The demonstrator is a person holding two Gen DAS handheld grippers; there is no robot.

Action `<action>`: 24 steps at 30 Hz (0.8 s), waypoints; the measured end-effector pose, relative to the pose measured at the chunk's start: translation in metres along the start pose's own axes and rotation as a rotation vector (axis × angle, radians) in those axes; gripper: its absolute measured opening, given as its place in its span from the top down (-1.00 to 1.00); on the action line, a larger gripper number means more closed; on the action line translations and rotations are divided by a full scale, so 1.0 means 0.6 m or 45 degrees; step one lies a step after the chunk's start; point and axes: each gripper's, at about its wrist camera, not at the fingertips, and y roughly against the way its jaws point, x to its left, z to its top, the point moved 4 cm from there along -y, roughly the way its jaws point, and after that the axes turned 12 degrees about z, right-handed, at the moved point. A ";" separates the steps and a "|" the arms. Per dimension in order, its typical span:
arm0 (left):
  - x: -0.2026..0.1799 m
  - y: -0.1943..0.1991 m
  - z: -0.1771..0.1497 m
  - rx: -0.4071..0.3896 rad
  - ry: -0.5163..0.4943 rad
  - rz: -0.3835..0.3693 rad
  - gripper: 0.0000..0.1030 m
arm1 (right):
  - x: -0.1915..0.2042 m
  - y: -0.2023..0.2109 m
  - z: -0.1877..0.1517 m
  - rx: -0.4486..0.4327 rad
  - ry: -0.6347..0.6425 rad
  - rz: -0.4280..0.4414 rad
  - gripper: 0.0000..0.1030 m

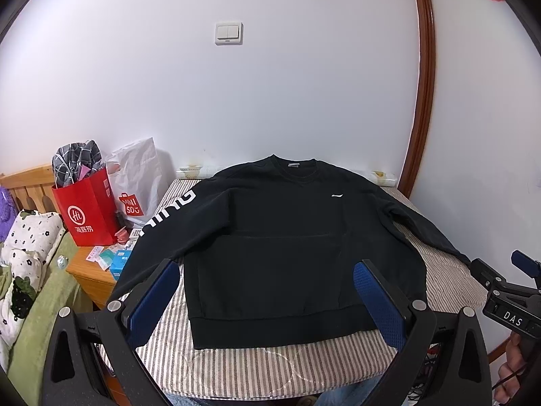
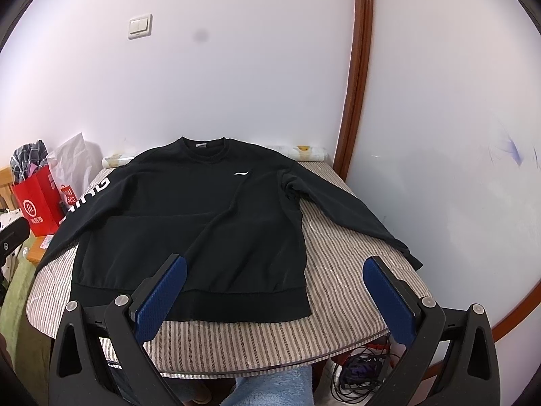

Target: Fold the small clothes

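While the black sweatshirt point(image 1: 270, 237) lies flat and face up on the striped tabletop point(image 1: 270, 365), collar toward the wall at twelve o'clock and hem toward me at six, I hold both tools back from it. I count one sweatshirt, with two sleeves spread out: the one at nine o'clock bears white lettering and hangs off the tabletop edge, the one at three o'clock runs down to the cuff near the rim. My left tool point(image 1: 267, 291) hovers over the hem, its blue pads spread wide with nothing between them. My right tool point(image 2: 274, 287) is equally wide apart and empty, its left pad over the hem's right corner, its right pad over bare cloth just short of the cuff. Two bags stand at ten o'clock: one red bag point(image 1: 89, 209), one white bag point(image 1: 138, 176).
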 end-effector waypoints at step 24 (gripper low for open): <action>-0.009 -0.008 0.003 0.015 0.006 -0.009 -1.00 | 0.004 0.002 0.003 0.000 0.012 -0.012 -0.99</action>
